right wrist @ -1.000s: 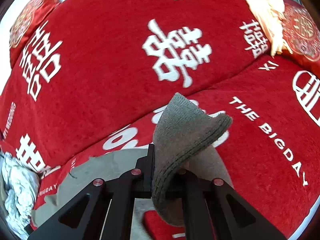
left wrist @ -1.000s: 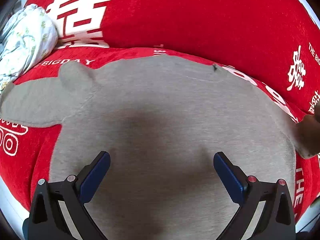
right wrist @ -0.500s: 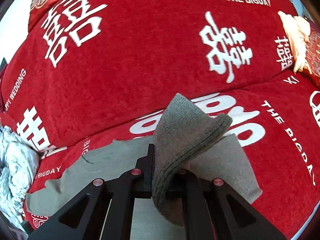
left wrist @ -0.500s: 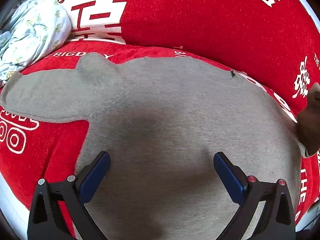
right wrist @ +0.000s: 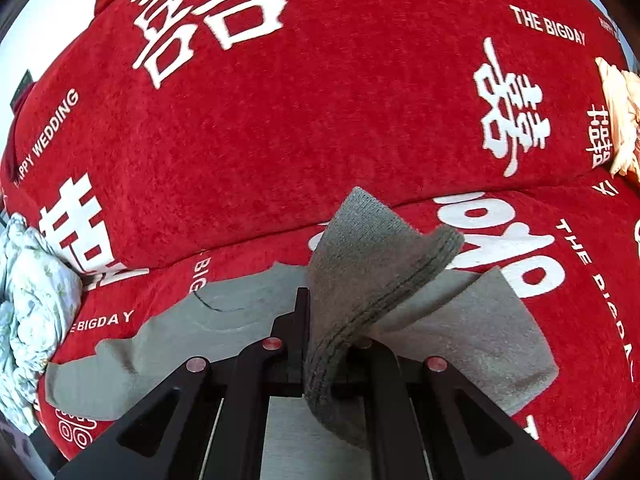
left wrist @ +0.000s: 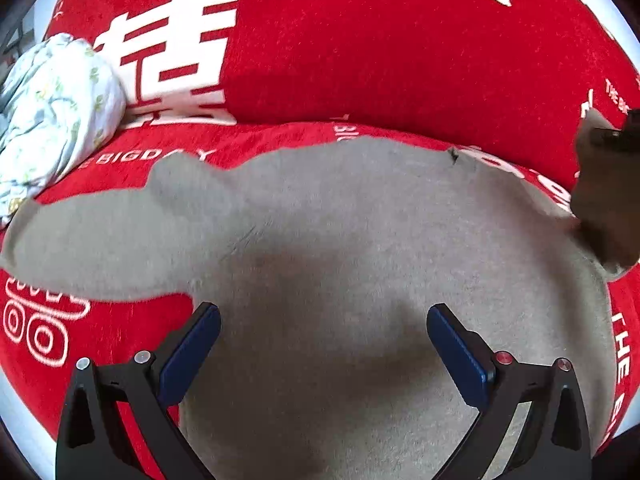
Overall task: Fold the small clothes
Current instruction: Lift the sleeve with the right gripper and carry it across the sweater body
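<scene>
A small grey knit sweater (left wrist: 340, 232) lies spread flat on the red sofa seat, one sleeve (left wrist: 92, 240) stretched out to the left. My left gripper (left wrist: 323, 332) is open and empty just above the sweater's body. My right gripper (right wrist: 326, 340) is shut on the cuff of the other grey sleeve (right wrist: 372, 264) and holds it lifted above the seat. That lifted sleeve also shows at the right edge of the left wrist view (left wrist: 600, 200). The sweater's body and neckline (right wrist: 224, 312) lie below the right gripper.
The sofa (left wrist: 400, 60) has a red cover with white characters and upright back cushions (right wrist: 320, 100). A crumpled white floral cloth (left wrist: 52, 112) lies at the seat's left end. A cream cloth (right wrist: 620, 120) lies at the far right.
My right gripper has carried the lifted sleeve leftward, over the sweater's body. My left gripper has shifted slightly and stays open.
</scene>
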A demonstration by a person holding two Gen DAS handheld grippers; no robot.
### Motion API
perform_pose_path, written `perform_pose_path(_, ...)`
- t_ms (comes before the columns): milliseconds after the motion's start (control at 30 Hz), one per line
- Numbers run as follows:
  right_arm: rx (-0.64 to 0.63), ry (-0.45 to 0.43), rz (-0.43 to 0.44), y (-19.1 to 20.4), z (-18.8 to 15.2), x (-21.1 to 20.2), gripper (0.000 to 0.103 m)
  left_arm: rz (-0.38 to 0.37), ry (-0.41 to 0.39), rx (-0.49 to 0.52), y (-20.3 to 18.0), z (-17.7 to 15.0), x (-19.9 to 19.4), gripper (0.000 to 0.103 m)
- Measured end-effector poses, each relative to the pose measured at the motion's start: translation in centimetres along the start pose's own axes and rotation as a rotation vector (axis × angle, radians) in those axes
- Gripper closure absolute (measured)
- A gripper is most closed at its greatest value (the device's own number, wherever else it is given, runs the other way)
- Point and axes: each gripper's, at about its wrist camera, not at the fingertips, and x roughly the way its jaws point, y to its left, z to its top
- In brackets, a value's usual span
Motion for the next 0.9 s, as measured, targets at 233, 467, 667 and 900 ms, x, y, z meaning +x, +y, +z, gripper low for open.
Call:
perform_pose_path(233, -0.045, 0.007, -0.006, 3.2, -0.2, 0.7, 0.097, -0.032, -0.002, -0.019, 1.5, -0.6, 0.3, 0.0)
perform_pose_path(467, -0.081, 0.014, 0.013, 7.2, -0.8, 1.5, 0.097, -0.065, -0.003, -0.071, 3.6, -1.0, 0.0, 0.0)
perform_pose_path(667, -0.123, 0.034, 0.034, 10.6, -2.2, 2.4, 0.097, -0.074, -0.003, -0.114, 5.1, -1.1, -0.2, 0.0)
perform_pose_path(900, -0.164, 0.071, 0.046, 13.2, -4.1, 3.8, 0.097, -0.088, -0.009, -0.133, 5.8, -1.1, -0.4, 0.0)
